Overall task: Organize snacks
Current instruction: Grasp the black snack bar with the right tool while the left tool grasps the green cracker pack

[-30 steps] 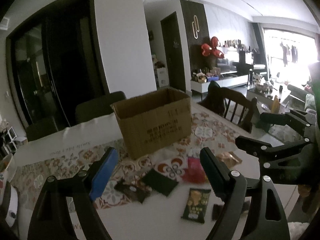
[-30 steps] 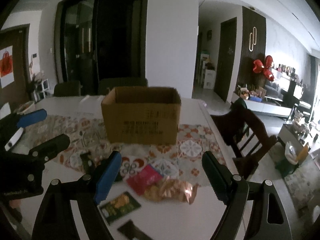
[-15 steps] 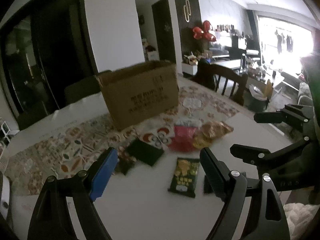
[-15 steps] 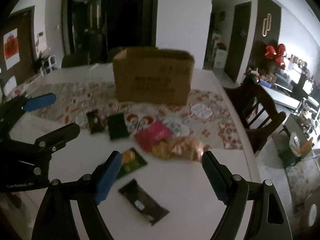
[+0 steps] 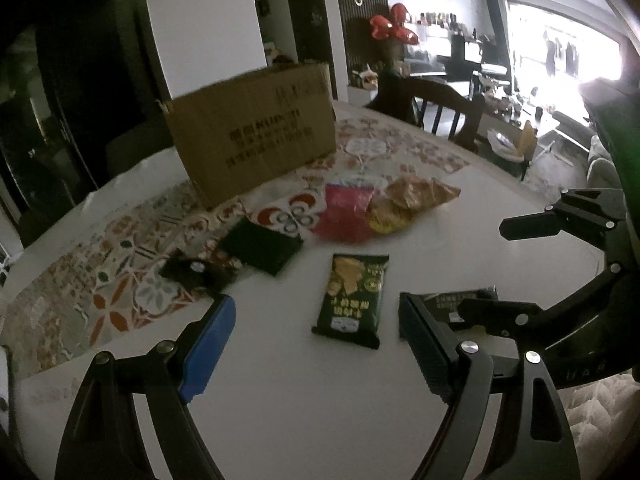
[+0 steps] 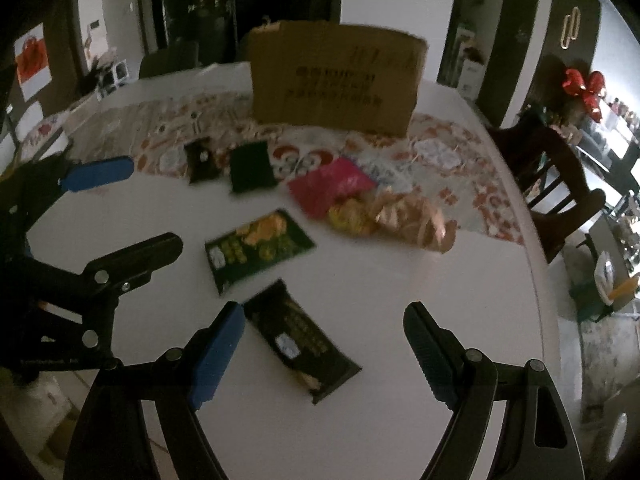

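Several snack packets lie on a white table (image 5: 280, 400) in front of an open cardboard box (image 5: 252, 136) (image 6: 334, 78). A green chip bag (image 5: 354, 296) (image 6: 258, 250) lies nearest the middle. A black packet (image 6: 302, 340) (image 5: 460, 300) lies close to my right gripper (image 6: 324, 320), which hovers open and empty above it. A pink bag (image 5: 346, 210) (image 6: 330, 186) and a golden bag (image 5: 412, 196) (image 6: 404, 220) lie together, and two dark packets (image 5: 260, 246) (image 6: 252, 166) sit on the patterned runner. My left gripper (image 5: 318, 312) is open and empty above the table, near the green bag.
A floral runner (image 5: 120, 248) crosses the table under the box. Wooden chairs (image 6: 556, 184) stand at the table's right side. The table edge (image 6: 540, 280) curves away on the right, with floor clutter beyond.
Both grippers have sunk toward the table and tilted further down, still open. The snacks now fill more of each view and the box has shifted up in the frames.
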A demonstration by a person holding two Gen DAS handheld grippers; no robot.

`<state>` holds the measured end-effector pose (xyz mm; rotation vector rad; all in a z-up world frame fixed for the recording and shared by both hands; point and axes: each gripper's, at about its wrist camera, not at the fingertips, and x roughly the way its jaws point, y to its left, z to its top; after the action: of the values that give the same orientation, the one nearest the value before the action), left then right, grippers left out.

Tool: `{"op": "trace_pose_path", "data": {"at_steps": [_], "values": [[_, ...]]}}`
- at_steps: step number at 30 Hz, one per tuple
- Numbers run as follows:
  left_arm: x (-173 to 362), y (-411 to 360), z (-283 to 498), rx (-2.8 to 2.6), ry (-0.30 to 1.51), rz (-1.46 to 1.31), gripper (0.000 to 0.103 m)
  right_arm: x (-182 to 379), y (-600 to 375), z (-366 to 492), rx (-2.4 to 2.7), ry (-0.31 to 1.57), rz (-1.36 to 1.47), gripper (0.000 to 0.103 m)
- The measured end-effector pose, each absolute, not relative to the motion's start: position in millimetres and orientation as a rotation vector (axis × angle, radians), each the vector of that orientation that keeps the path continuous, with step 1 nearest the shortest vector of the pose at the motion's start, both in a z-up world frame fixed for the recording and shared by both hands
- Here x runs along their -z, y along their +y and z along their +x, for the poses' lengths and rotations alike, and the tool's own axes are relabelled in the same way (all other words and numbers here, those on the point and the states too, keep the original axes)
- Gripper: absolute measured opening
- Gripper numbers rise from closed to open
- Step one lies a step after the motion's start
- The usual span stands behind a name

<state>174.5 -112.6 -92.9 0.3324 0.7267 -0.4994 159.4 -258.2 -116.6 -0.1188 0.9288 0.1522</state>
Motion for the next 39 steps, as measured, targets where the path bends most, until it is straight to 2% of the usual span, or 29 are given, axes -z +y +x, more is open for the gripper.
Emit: {"op": "trace_pose_path", "data": {"at_steps": [14,20,26,28,30,33,39], "values": [[122.1,-129.0,198.0,0.590,0.830,0.340,0.083,152.3,-256.9,175.2,-0.262,1.068,-0.106,0.080],[130.5,-136.1,210.0,0.625,0.861,0.329,0.082,158.8,-260.4,183.1,-0.267,1.074,-0.100,0.074],[137.0,-141.9,221.9,0.631,0.884,0.301,0.078,159.5,-258.1,185.8,-0.254,1.057,-0.126,0.061],[138.1,-143.4,223.4,0.633,0.888,0.297,0.077,158.3,-258.9,186.2,-0.250,1.044,-0.133,0.043],[140.4,-144.9,226.6,0.639,0.905,0.286,0.074,157.7,-260.7,187.9,-0.244,1.039,-0.123,0.035],[143.5,-145.6,230.0,0.640,0.924,0.274,0.072,157.0,-265.2,191.2,-0.229,1.035,-0.086,0.032],[148.8,-144.1,234.0,0.625,0.947,0.255,0.053,157.1,-271.6,196.1,-0.200,1.027,-0.004,0.031]]}}
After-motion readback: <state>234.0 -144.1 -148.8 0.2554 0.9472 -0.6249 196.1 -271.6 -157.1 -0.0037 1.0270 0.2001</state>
